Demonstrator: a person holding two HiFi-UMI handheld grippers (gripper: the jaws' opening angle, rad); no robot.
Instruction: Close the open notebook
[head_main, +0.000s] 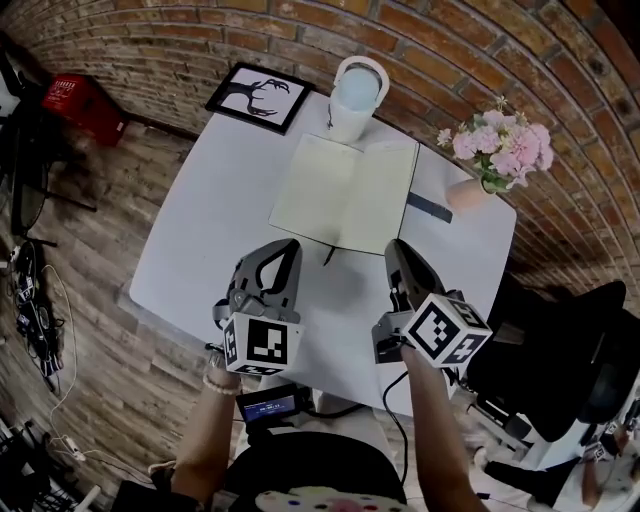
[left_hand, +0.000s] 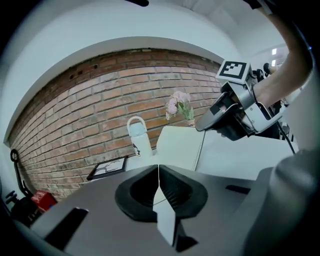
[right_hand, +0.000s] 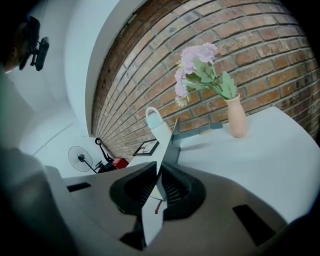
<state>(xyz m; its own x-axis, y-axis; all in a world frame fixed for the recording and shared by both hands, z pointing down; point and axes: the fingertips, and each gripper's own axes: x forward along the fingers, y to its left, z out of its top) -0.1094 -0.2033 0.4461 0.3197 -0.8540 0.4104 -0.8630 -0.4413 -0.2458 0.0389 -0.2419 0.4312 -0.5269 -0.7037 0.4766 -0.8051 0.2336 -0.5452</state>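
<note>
Only the right gripper view shows my right gripper (right_hand: 158, 169) clamped on the notebook (right_hand: 171, 150) edge; the head view hides that contact. My left gripper (left_hand: 158, 169) is closed and empty.

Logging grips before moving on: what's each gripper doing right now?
Left gripper: closed, nothing visibly held.
Right gripper: closed on the notebook edge.

Office or studio room: brick wall (head_main: 450, 40), plank floor (head_main: 100, 230), white table (head_main: 220, 200), black office chair (head_main: 560, 350), loose floor cables (head_main: 40, 330).
</note>
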